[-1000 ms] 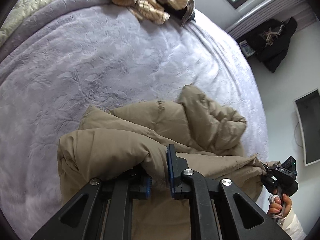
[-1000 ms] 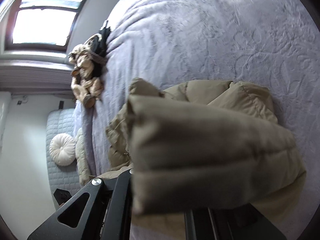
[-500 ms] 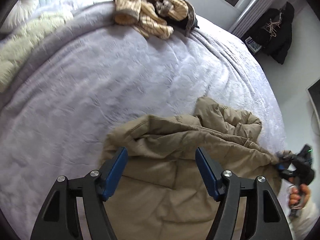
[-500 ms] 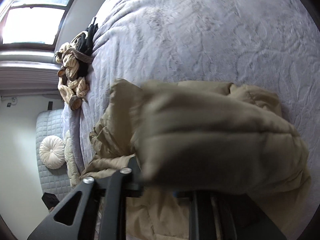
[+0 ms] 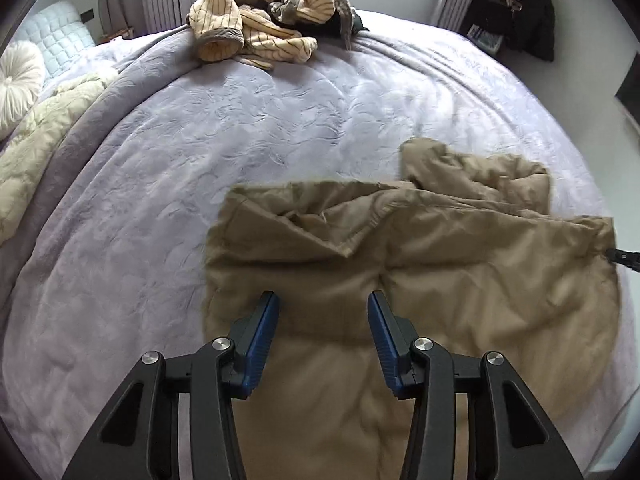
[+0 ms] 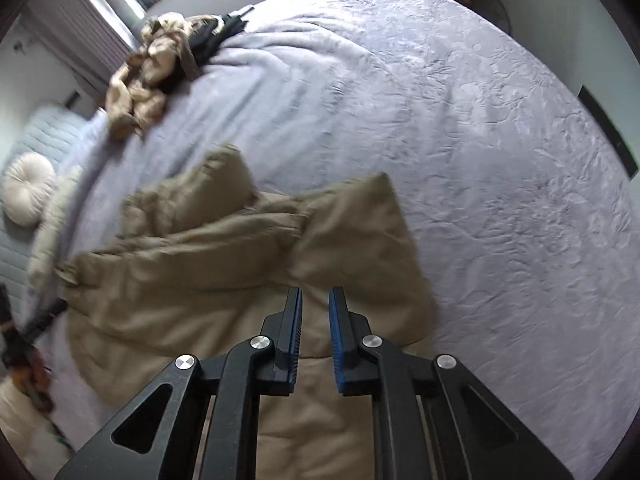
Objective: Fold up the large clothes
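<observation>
A tan puffer jacket (image 5: 420, 256) lies partly folded on the lavender bedspread (image 5: 240, 128). My left gripper (image 5: 323, 306) hovers over its near part, jaws wide open and empty. In the right wrist view the same jacket (image 6: 224, 256) lies rumpled, one flap folded over. My right gripper (image 6: 315, 304) is above its near edge, jaws a small gap apart with nothing between them. The right gripper's tip (image 5: 624, 258) shows at the jacket's right corner in the left wrist view.
A heap of striped cream and dark clothes (image 5: 264, 28) lies at the bed's far edge, also in the right wrist view (image 6: 160, 64). A cream blanket (image 5: 44, 128) and a round white cushion (image 5: 18, 80) lie at the left. A dark coat (image 5: 516, 4) hangs far right.
Both grippers have let go of the jacket and pulled back. The left opened first and now stands wide. The jacket fold the right held has dropped onto the bed.
</observation>
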